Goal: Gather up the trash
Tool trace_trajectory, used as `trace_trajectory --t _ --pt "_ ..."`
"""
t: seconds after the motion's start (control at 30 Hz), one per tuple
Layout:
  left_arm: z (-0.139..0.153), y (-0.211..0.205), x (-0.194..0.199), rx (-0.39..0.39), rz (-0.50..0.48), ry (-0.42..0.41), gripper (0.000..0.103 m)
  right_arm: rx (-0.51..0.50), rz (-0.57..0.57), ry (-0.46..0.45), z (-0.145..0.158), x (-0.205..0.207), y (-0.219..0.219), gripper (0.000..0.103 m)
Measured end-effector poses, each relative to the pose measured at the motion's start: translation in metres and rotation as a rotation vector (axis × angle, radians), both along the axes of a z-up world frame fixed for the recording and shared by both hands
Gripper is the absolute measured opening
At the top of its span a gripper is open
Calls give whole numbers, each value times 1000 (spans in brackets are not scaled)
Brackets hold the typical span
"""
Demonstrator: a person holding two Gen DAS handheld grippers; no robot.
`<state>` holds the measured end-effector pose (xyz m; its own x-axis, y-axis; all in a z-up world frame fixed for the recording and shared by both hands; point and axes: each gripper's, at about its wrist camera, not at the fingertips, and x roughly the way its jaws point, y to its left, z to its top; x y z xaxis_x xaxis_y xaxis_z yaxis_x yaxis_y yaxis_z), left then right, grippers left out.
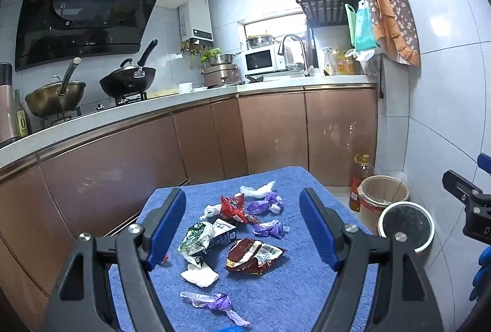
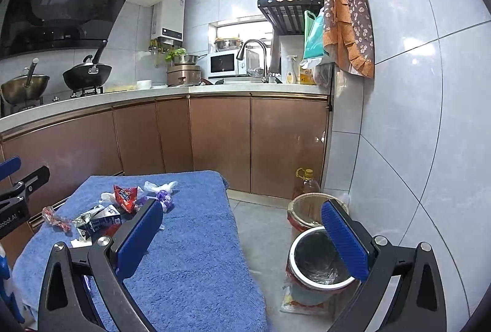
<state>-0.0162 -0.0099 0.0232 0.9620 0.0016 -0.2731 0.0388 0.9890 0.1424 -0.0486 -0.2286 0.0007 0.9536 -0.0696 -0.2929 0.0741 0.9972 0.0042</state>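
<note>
The task seems to be at its beginning: all the trash lies on the desk (image 1: pixel 291 286), which is covered with a blue towel, and nothing is in a gripper yet. The left gripper (image 1: pixel 242 227) hangs above the pile with its jaws spread wide and empty. Between its fingers I see a dark red snack bag (image 1: pixel 253 255), a green and white crushed carton (image 1: pixel 199 240), a smaller red wrapper (image 1: pixel 231 207), several purple candy wrappers (image 1: pixel 270 229) and a white tissue (image 1: pixel 199 275). The right gripper (image 2: pixel 245 240) is also released and empty; it points between the desk edge and the trash bin (image 2: pixel 319 261), which stands on the floor just beside the desk, with a dark liner inside.

In my judgement, the next move is to lower one gripper on a single piece, probably the snack bag, close on it, and carry it to the bin. The wrappers are thin and flat, so the grasp must go low.

The near end of the desk is cut off by the gripper bodies. A second basket (image 2: pixel 307 209) behind the bin is partly hidden, and its content I cannot make out.
</note>
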Motion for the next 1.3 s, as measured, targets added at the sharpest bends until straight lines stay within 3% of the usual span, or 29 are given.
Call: trace_trajectory --t 1.3 --pt "-26 -12 25 -3 -65 86 75 -31 -5 45 -22 31 6 103"
